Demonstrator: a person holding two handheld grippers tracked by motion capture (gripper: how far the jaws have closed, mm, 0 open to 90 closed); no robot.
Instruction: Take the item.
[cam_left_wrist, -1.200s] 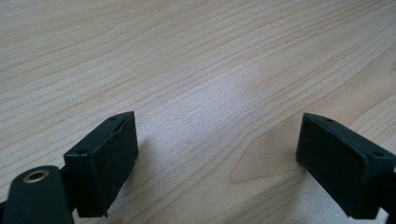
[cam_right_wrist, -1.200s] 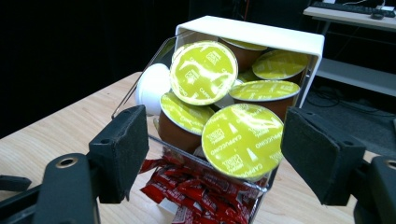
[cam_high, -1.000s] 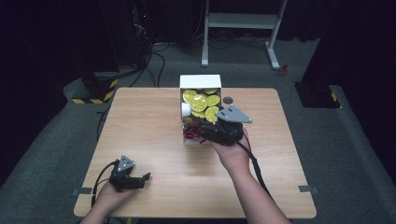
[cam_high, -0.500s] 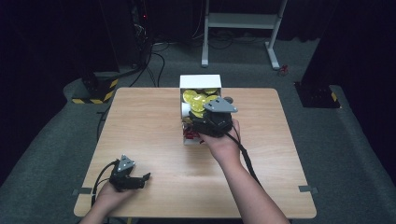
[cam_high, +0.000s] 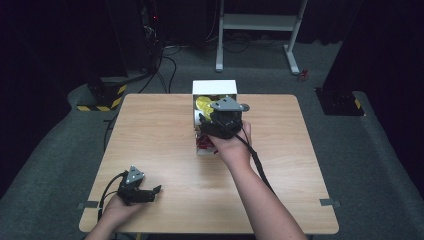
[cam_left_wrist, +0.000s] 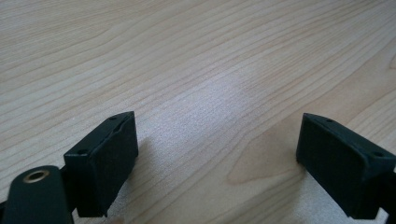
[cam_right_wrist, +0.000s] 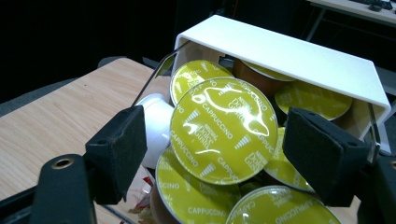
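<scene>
My right claw (cam_right_wrist: 215, 154) hangs over the open white cardboard box (cam_high: 215, 88) of yellow foil-topped cappuccino capsules at the far middle of the pale wooden table (cam_high: 150, 140), its black jaws parted and just now narrowing a little. One capsule (cam_right_wrist: 223, 129), lid tilted toward me, sits between the pads, but neither pad touches it. More capsules lie heaped just below and beyond my jaws, with the box's white flap (cam_right_wrist: 289, 51) arching over the far ones. My left claw (cam_left_wrist: 219, 158) rests low on bare wood at the near left corner, jaws wide apart with nothing between them. Around the table lies grey carpet (cam_high: 380, 165); beyond the box the room is dark, with a white metal stand (cam_high: 260, 30) and black cables (cam_high: 160, 65) on the floor.
</scene>
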